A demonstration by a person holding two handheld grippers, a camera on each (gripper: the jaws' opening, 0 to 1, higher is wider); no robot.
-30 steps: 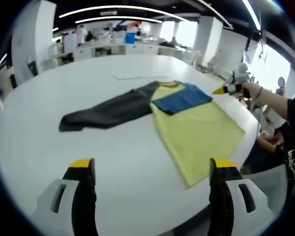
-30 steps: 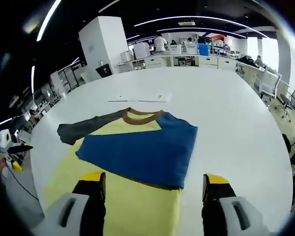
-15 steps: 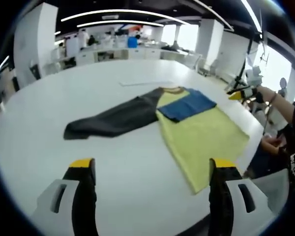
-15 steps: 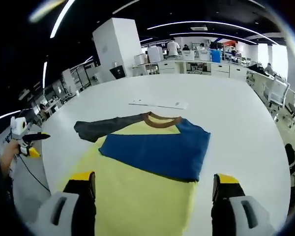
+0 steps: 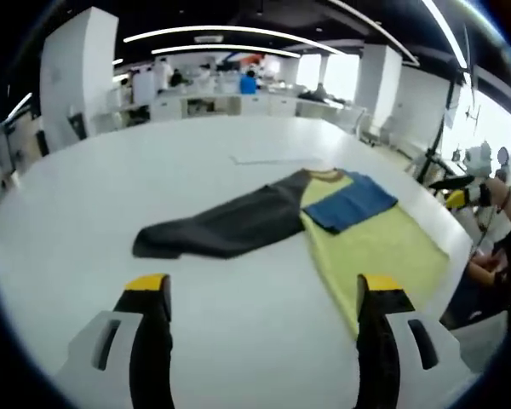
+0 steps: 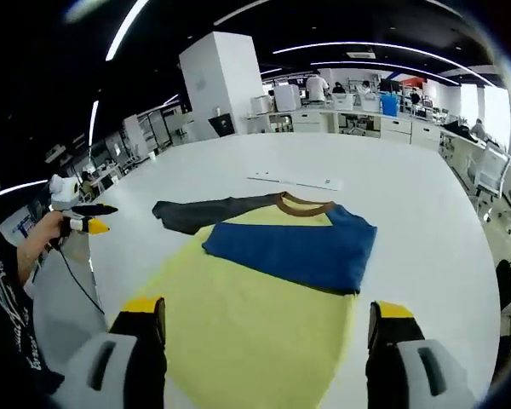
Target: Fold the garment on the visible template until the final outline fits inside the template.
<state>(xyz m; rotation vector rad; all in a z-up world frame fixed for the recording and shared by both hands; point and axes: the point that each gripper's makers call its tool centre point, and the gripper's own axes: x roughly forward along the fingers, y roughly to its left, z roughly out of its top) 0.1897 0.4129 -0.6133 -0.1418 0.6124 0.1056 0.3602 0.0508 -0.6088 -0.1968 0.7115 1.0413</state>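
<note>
A long-sleeved shirt lies flat on the white table point(image 5: 111, 170). Its yellow body point(image 5: 383, 247) reaches toward the right edge. The blue sleeve point(image 5: 353, 203) is folded across the chest, and the dark grey sleeve point(image 5: 221, 228) stretches out to the left. My left gripper point(image 5: 262, 290) hovers open, short of the grey sleeve, holding nothing. In the right gripper view the yellow body point(image 6: 247, 307) lies just ahead of my open, empty right gripper point(image 6: 266, 311), with the blue sleeve point(image 6: 294, 251), grey sleeve point(image 6: 200, 211) and brown collar point(image 6: 305, 204) beyond.
A thin white strip point(image 5: 268, 159) lies on the table past the collar, also the strip point(image 6: 294, 179) in the right gripper view. A person's hand holds the other gripper at the table edge point(image 5: 464, 183) point(image 6: 81, 223). Desks, pillars and office chairs stand far behind.
Both views have pulled back and swung, so the shirt looks smaller and shifted. The shirt lies as before. The right jaws stand slightly wider apart than one second ago.
</note>
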